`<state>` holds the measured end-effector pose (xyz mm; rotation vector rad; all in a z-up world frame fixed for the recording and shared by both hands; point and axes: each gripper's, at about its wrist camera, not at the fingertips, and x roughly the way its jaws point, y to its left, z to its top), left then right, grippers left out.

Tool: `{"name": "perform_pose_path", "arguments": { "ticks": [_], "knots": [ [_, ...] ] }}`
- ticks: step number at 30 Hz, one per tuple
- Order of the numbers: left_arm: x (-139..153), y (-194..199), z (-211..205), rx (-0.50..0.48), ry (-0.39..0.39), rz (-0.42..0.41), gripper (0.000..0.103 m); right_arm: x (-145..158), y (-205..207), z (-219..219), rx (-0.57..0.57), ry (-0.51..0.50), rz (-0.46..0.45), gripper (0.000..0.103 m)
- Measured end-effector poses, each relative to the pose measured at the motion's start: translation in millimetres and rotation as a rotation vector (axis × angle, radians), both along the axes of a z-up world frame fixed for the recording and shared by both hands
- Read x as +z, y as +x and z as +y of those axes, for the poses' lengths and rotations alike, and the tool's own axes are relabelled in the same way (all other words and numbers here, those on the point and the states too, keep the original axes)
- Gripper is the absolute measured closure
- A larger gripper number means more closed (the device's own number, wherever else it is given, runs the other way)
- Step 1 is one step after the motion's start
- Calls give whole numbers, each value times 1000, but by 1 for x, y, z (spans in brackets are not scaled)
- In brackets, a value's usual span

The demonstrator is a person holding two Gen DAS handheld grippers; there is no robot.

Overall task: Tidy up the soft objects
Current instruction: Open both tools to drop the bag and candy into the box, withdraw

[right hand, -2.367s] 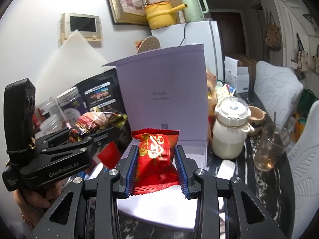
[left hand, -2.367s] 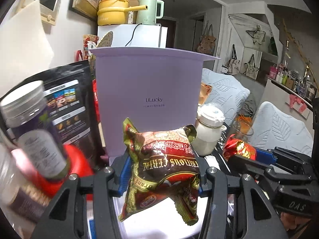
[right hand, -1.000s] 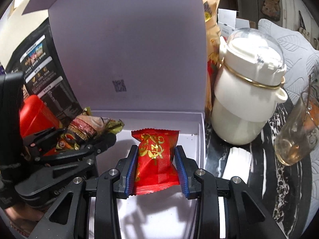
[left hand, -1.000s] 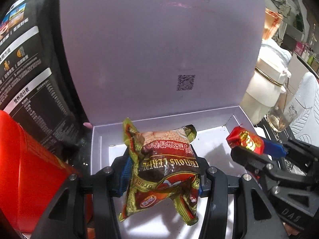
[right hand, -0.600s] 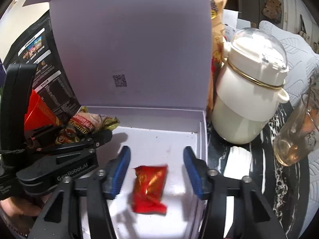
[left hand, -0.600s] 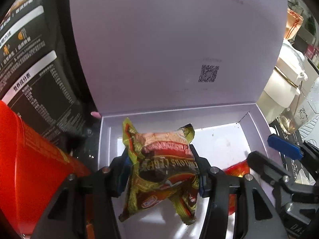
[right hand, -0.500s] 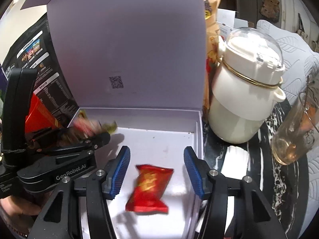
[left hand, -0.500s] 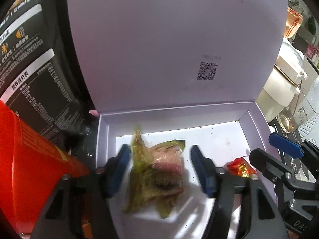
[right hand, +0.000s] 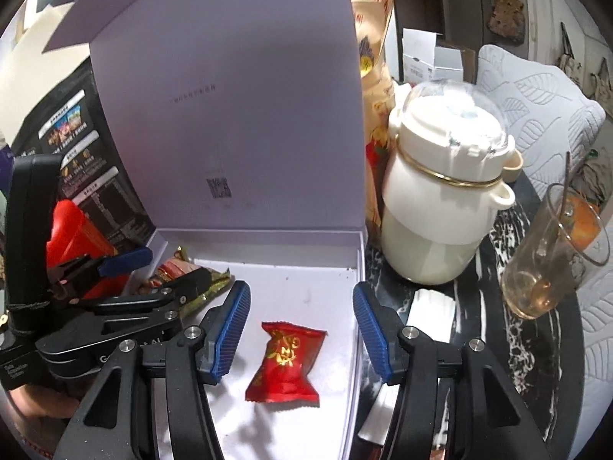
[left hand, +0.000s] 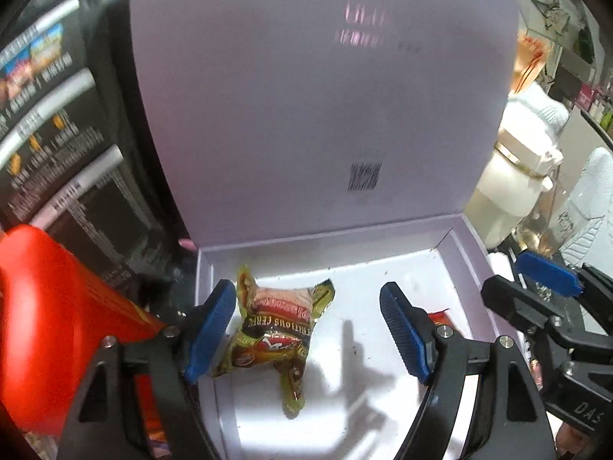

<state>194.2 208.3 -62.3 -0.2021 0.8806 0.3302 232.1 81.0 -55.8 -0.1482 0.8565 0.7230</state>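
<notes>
An open lavender box [left hand: 458,247] [right hand: 358,268] has its lid standing upright behind it. A green and brown cereal packet [left hand: 274,329] lies on the box's white floor at the left; part of it shows in the right wrist view [right hand: 207,283]. A red snack packet [right hand: 287,360] lies on the floor at the right; only a corner of it shows in the left wrist view [left hand: 440,316]. My left gripper [left hand: 306,329] is open above the cereal packet. My right gripper [right hand: 300,326] is open above the red packet. Neither holds anything.
A red container [left hand: 49,326] and a black printed bag [left hand: 57,134] stand left of the box. A white lidded pot [right hand: 440,207] and a glass with a spoon [right hand: 548,260] stand on the dark marbled table [right hand: 536,364] to the right. A snack bag [right hand: 373,115] leans behind.
Both grippers carried packets down into the box, then opened. The red packet dropped first, then the cereal packet. Both packets now lie on the box floor and the jaws stand wide.
</notes>
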Motion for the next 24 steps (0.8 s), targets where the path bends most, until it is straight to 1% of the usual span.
{"name": "perform_pose_path", "arguments": {
  "ticks": [6,7,12,14,22,23,24],
  "knots": [
    [25,-21,-19,1,38,-63,25,19,-11,-10,-2,36,-26,47],
    [24,-24,-19,-1,41,-68,25,22,-14,-12,0,37,-33,47],
    [45,-42,-33,-16,48,-116,25,42,-25,-24,-4,50,-64,47],
    [51,-53,-27,-14,52,-131,25,51,-31,-29,-4,57,-80,47],
    [93,-89,-45,-40,62,-193,25,85,-63,-55,-14,85,-154,47],
    [96,-92,-47,-46,63,-200,25,88,-67,-58,-17,87,-161,47],
    [99,-96,-50,-50,66,-203,20,92,-71,-61,-21,89,-169,47]
  ]
}}
